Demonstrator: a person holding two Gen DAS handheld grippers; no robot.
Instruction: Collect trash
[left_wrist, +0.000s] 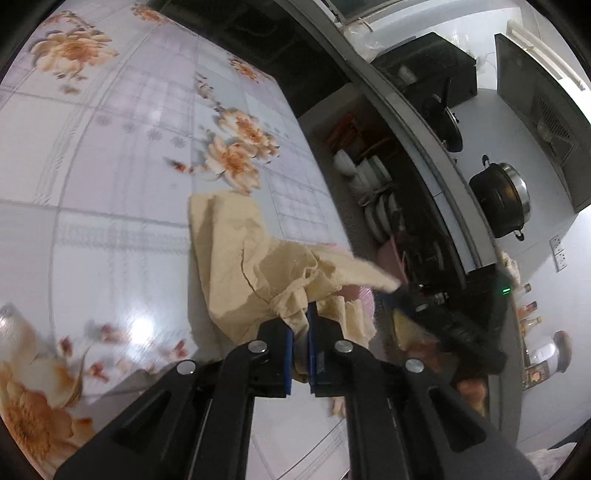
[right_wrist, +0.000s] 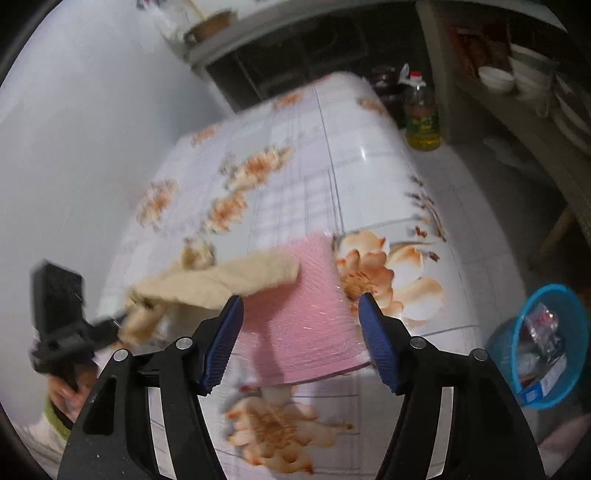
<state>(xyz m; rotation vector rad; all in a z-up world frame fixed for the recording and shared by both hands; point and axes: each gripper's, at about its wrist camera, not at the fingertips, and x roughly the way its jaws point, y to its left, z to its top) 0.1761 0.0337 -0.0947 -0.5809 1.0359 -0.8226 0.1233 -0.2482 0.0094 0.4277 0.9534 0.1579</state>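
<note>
My left gripper (left_wrist: 301, 325) is shut on a crumpled beige cloth (left_wrist: 236, 258), pinched at a bunched knot between the blue pads. The cloth hangs over the floral-covered table (left_wrist: 110, 184), and one end trails toward a pink ribbed plate (left_wrist: 360, 295). In the right wrist view the same cloth (right_wrist: 210, 284) stretches from the left gripper (right_wrist: 122, 323), held by a hand at the left, onto the pink plate (right_wrist: 306, 317). My right gripper (right_wrist: 301, 306) stands open above the plate's near part with nothing between its fingers.
A blue basket (right_wrist: 554, 302) holding wrappers stands on the floor to the right of the table (right_wrist: 369, 173). An oil bottle (right_wrist: 421, 114) stands beyond the table's far corner. Shelves with bowls (left_wrist: 365, 173) and a counter with a black pot (left_wrist: 498, 199) run alongside.
</note>
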